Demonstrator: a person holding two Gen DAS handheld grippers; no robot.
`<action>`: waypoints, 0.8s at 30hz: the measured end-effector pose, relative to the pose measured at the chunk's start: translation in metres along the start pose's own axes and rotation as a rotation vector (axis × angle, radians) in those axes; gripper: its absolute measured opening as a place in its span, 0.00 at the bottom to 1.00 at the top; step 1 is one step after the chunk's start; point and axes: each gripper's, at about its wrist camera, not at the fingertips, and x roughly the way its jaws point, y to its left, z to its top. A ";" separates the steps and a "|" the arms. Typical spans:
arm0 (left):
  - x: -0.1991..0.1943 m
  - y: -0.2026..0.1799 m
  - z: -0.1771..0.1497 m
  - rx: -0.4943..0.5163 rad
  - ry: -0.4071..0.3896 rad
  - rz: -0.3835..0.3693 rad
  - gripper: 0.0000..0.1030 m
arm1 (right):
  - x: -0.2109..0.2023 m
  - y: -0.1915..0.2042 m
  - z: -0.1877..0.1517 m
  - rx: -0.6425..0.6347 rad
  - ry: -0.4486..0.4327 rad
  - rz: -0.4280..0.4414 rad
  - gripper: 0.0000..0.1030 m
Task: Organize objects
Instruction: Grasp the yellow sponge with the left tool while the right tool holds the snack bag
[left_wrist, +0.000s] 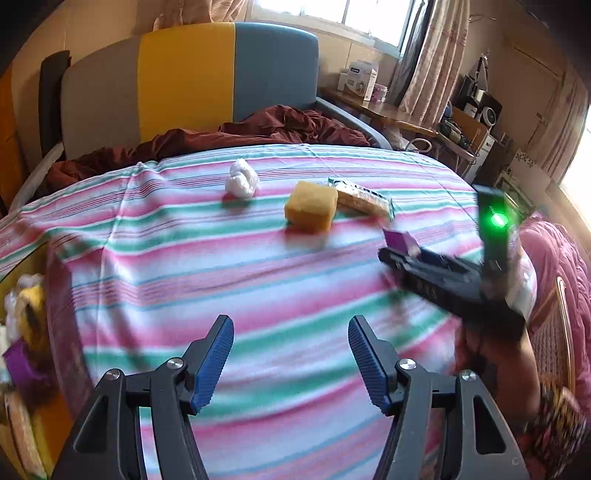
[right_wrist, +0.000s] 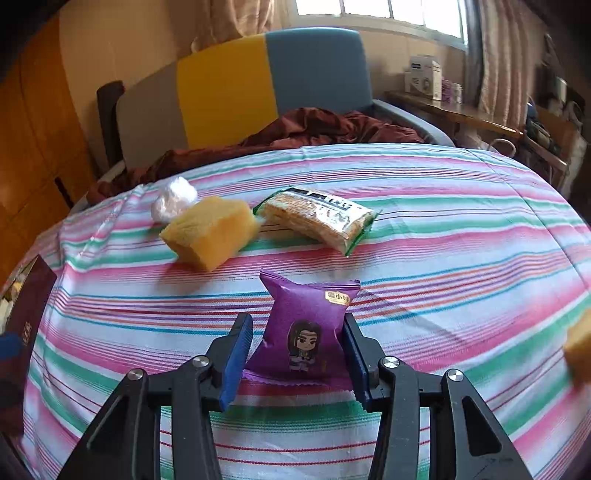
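A purple snack packet (right_wrist: 304, 332) with a cartoon figure sits between my right gripper's (right_wrist: 295, 354) blue pads, which press on its sides just above the striped bed sheet (right_wrist: 443, 258). In the left wrist view the same right gripper (left_wrist: 402, 254) shows at the right with the packet (left_wrist: 400, 242) at its tip. Beyond it lie a yellow sponge block (right_wrist: 212, 236), a wrapped cracker pack (right_wrist: 321, 218) and a white crumpled wad (right_wrist: 173, 199). My left gripper (left_wrist: 291, 354) hangs open and empty over the sheet, well short of the sponge (left_wrist: 311, 206).
A box with several items (left_wrist: 22, 332) stands off the bed's left edge, seen as a dark purple box (right_wrist: 29, 306) in the right wrist view. A maroon blanket (left_wrist: 258, 129) and headboard (left_wrist: 184, 74) are behind. Another yellow piece (right_wrist: 580, 350) shows at the right edge.
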 end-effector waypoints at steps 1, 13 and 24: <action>0.007 -0.002 0.007 0.006 0.002 0.006 0.64 | -0.002 0.000 -0.001 0.004 -0.009 -0.002 0.47; 0.087 -0.033 0.083 0.138 -0.027 0.049 0.74 | -0.002 0.000 -0.004 0.024 -0.038 -0.066 0.47; 0.135 -0.045 0.100 0.190 -0.015 0.078 0.80 | 0.001 -0.008 -0.006 0.071 -0.029 -0.057 0.45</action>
